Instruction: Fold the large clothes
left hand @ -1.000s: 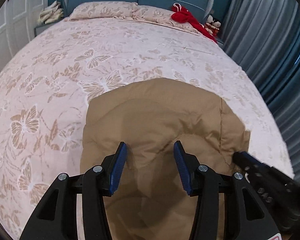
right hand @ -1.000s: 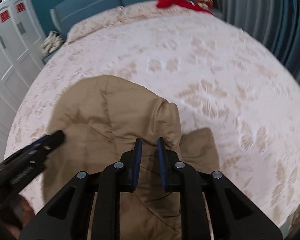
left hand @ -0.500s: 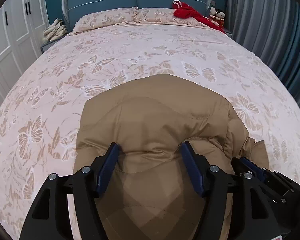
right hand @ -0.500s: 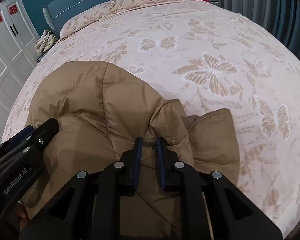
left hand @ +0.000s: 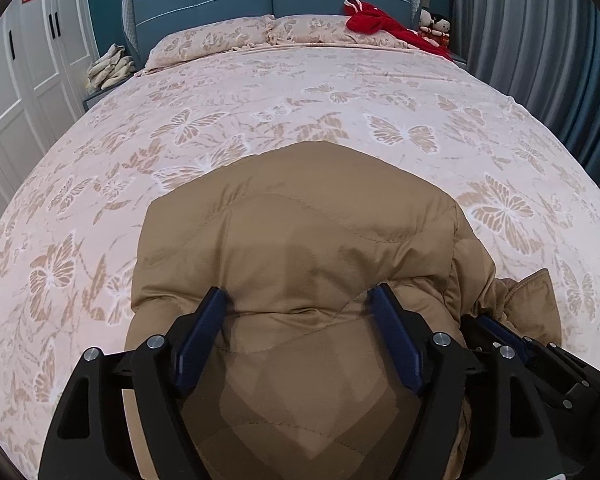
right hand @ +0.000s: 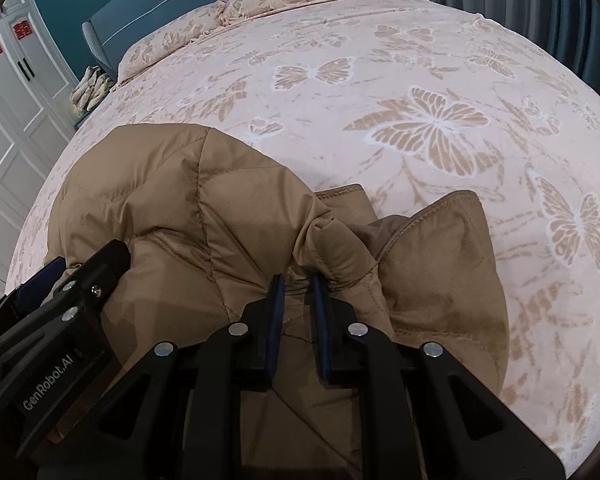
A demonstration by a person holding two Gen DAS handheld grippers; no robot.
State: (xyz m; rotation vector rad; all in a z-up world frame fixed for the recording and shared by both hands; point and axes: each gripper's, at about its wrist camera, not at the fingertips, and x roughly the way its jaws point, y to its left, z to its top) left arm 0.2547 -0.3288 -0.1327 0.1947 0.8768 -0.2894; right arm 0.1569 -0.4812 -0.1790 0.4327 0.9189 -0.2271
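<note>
My left tongs (left hand: 300,304) stand wide apart at the lower middle of the left view, blue pads resting on either side of a puffy ridge of the tan down jacket (left hand: 300,232) without pinching it; they are released. In the right view the same tongs show at the lower left edge (right hand: 56,280), lying on the jacket (right hand: 172,200).

The jacket lies bunched on the butterfly-print bed (left hand: 260,92), filling the lower centre of both views, its quilted body humped up and a stitched flap, perhaps collar or hood, spilling out at the lower right (right hand: 440,264).

My right tongs (right hand: 298,284) sit at the lower middle of the right view, nearly closed, clenched on a crumpled tuck of jacket fabric near where the flap meets the body.

I judge this jacket light for its bulk, soft and springy, with a smooth shell that may slide between the pads. A thin pinch of shell alone could slip or drag only the top layer, so I would grip at seams, hems or the stitched flap edge, where the cloth is firmer. Trapped air will push any fold back open; it wants pressing flat.

A red garment (left hand: 380,24) lies on the pillows at upper right, well apart.
</note>
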